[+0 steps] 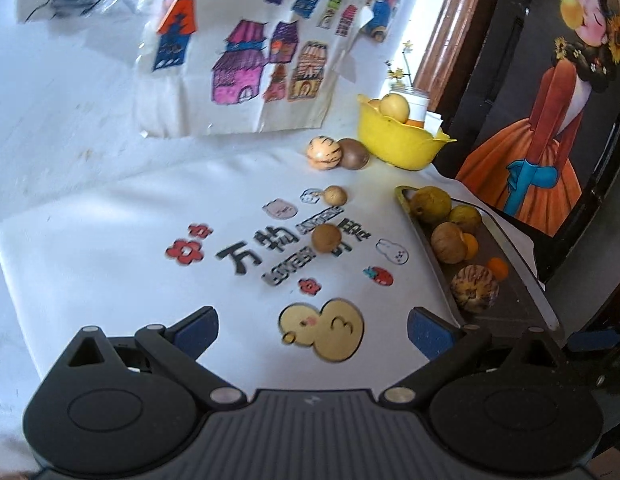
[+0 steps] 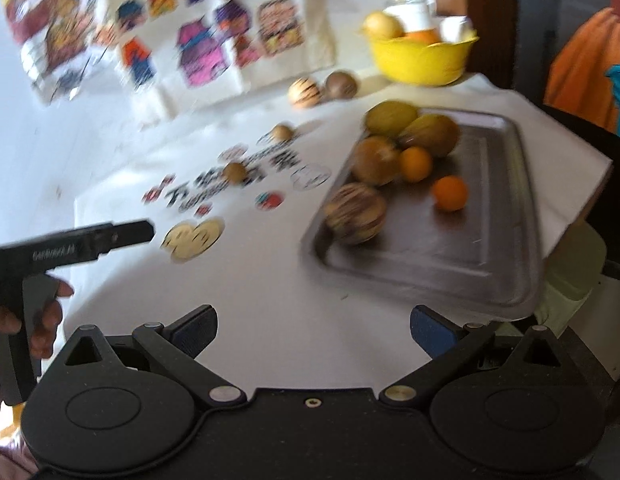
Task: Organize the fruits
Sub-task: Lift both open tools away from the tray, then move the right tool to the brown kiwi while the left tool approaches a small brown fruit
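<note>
The white cloth-covered worktop (image 1: 110, 208) is seen carrying everything, with printed characters and stickers across its middle. At its right edge a grey rectangular metal tray (image 2: 462, 264) is laid, its long axis running away from the cameras; several fruits are already gathered in it, among them a brown striped round fruit (image 2: 355, 218) and a small orange citrus (image 2: 450, 193). Behind it a yellow plastic bowl (image 1: 394, 140) of fruit is set.

Four fruits are left loose on the cloth: a pale striped round fruit (image 1: 324, 153) touching a brown kiwi-like fruit (image 1: 353, 153), and two small tan round fruits, one nearer (image 1: 326, 238) and one farther (image 1: 335, 195).

The left tool (image 1: 312, 330) and the right tool (image 2: 314, 330) are both held spread wide and empty. The nearer tan fruit is judged to lie almost straight ahead of the left tool, left of the tray, so the left hand seems better placed.
</note>
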A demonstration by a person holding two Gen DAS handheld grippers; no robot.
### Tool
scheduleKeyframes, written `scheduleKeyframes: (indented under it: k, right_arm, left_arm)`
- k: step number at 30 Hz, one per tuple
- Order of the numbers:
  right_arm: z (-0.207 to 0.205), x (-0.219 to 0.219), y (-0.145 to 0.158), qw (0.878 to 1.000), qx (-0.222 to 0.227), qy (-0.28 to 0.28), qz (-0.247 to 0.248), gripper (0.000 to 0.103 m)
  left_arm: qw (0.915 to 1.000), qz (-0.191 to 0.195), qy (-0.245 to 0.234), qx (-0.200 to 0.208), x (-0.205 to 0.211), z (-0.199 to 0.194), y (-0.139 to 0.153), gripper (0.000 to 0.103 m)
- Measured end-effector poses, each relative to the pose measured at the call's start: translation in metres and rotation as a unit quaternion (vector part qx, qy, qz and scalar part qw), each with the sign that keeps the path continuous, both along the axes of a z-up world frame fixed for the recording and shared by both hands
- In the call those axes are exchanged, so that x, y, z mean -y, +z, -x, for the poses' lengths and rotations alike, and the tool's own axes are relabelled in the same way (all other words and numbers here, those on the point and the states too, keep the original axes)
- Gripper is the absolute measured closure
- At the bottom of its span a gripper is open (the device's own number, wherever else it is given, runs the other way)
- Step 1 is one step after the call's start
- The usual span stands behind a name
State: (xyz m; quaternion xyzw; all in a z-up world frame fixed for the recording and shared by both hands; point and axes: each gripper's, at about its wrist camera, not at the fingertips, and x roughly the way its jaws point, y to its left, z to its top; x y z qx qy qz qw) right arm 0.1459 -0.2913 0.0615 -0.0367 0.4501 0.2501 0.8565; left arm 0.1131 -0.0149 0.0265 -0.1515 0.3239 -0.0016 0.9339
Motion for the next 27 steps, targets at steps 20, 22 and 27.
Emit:
scheduleKeyframes:
  k: [20, 22, 27]
  right_arm:
    - [-0.028, -0.060, 0.039, 0.997, -0.015, 0.069, 0.028, 0.001]
    - [-0.041, -0.063, 0.050, 0.997, -0.009, 0.071, 0.022, 0.001]
    - [-0.086, -0.070, 0.068, 0.998, -0.002, 0.061, 0.006, 0.001]
  left_arm:
    - [0.9999, -0.010, -0.004, 0.002, -0.032, -0.004, 0.004, 0.000]
    - [0.9998, -0.015, -0.009, 0.009, -0.030, -0.013, 0.010, 0.000]
    - [0.9989, -0.017, -0.033, 0.028, -0.023, -0.043, 0.025, 0.000]
